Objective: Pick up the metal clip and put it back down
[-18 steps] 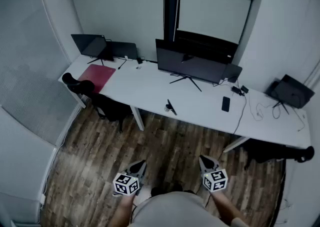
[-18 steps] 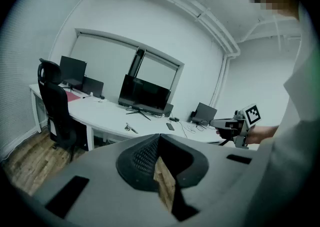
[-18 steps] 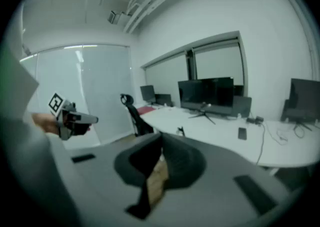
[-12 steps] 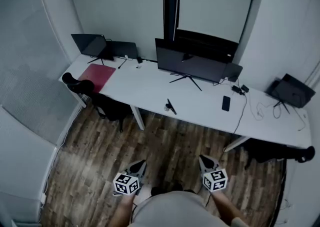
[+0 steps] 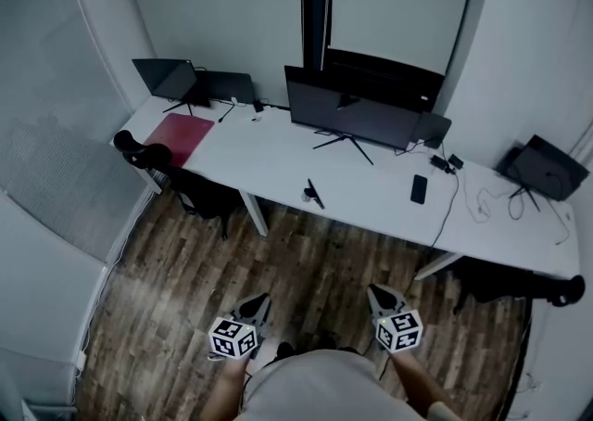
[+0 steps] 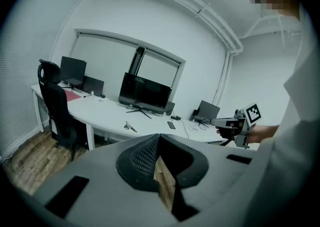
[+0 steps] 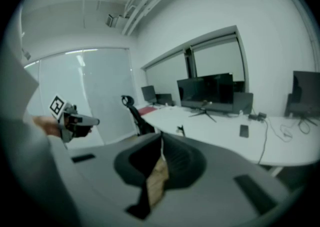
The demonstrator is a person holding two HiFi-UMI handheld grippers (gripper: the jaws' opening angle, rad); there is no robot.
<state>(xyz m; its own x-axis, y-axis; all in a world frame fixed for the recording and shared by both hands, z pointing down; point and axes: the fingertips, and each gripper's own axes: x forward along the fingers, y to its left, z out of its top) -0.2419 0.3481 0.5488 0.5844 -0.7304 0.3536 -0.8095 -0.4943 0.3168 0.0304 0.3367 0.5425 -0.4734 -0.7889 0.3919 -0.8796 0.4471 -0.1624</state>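
Observation:
The metal clip [image 5: 313, 194] is a small dark piece lying near the front edge of the long white desk [image 5: 278, 164]. It also shows far off in the left gripper view as the clip [image 6: 130, 127] and in the right gripper view as the clip [image 7: 181, 131]. Both grippers hang low over the wood floor, well short of the desk. My left gripper [image 5: 257, 303] is shut with nothing in it, its jaws meeting tip to tip [image 6: 159, 139]. My right gripper [image 5: 378, 296] is also shut and empty [image 7: 161, 141].
On the desk stand a big dark monitor [image 5: 347, 118], a smaller one [image 5: 167, 81], a red mat [image 5: 181, 139], a black phone [image 5: 418, 190], cables and a laptop [image 5: 547, 172]. A black office chair [image 5: 157, 161] stands at the desk's left end. Wood floor [image 5: 315, 261] lies between me and the desk.
The head view has tipped slightly, so the desk sits a little higher in the picture. Both grippers keep their places and stay shut.

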